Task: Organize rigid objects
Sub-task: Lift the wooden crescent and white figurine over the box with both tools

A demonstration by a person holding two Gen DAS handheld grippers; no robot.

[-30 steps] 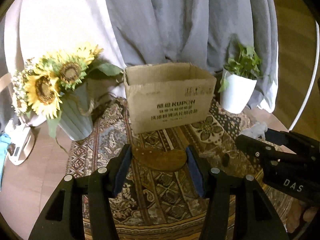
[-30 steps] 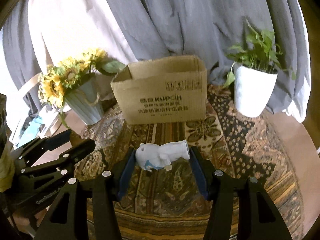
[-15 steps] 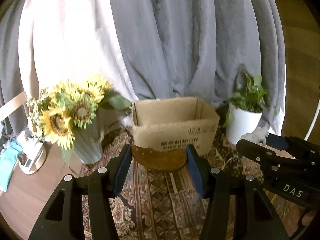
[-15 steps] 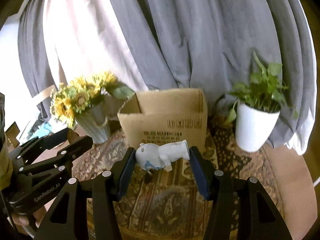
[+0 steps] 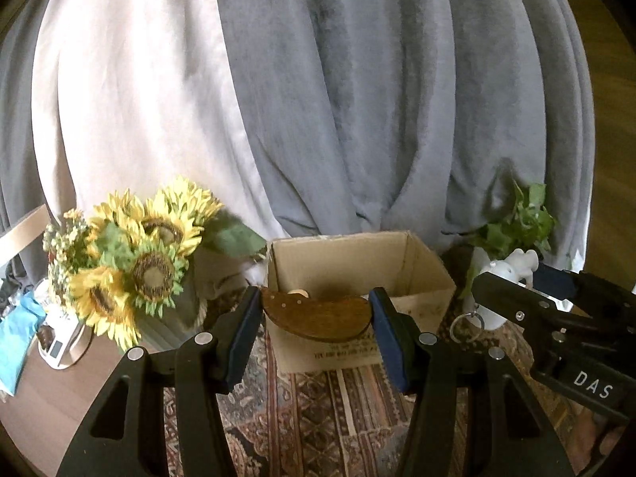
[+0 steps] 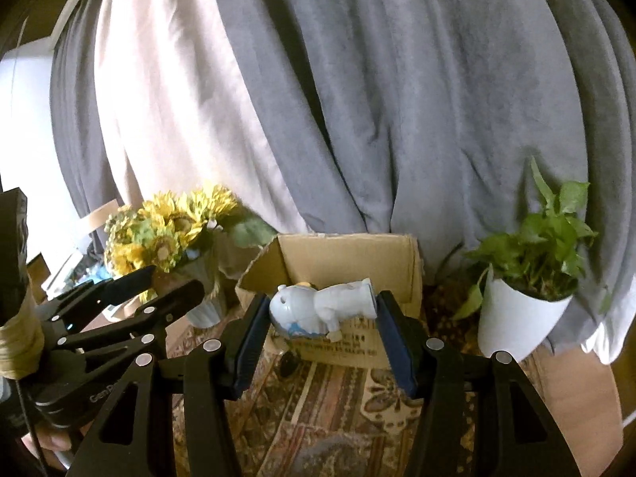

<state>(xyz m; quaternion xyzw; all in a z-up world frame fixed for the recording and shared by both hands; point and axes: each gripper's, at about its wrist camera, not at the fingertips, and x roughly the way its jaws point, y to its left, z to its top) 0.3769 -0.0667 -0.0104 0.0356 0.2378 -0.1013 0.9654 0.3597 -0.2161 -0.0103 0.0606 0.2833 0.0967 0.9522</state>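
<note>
My left gripper [image 5: 316, 312] is shut on a brown half-moon wooden piece [image 5: 318, 318] and holds it in the air in front of the open cardboard box [image 5: 421, 274]. My right gripper [image 6: 322, 312] is shut on a white and blue figurine [image 6: 322, 310], held lying sideways in front of the same box [image 6: 349, 262]. A small pale object [image 5: 298, 292] lies inside the box. The right gripper also shows in the left wrist view [image 5: 528, 278], with a key ring [image 5: 467, 328] hanging under it. The left gripper shows in the right wrist view [image 6: 159, 282].
A vase of sunflowers [image 5: 135, 262] stands left of the box. A white pot with a green plant [image 6: 516, 318] stands right of it. All sit on a patterned cloth [image 5: 338, 417]. Grey and white curtains [image 5: 318, 99] hang behind. Small items [image 5: 55, 346] lie at far left.
Both grippers have risen with their objects and now look over the box's front edge into it. The box appears lower and farther in both views.
</note>
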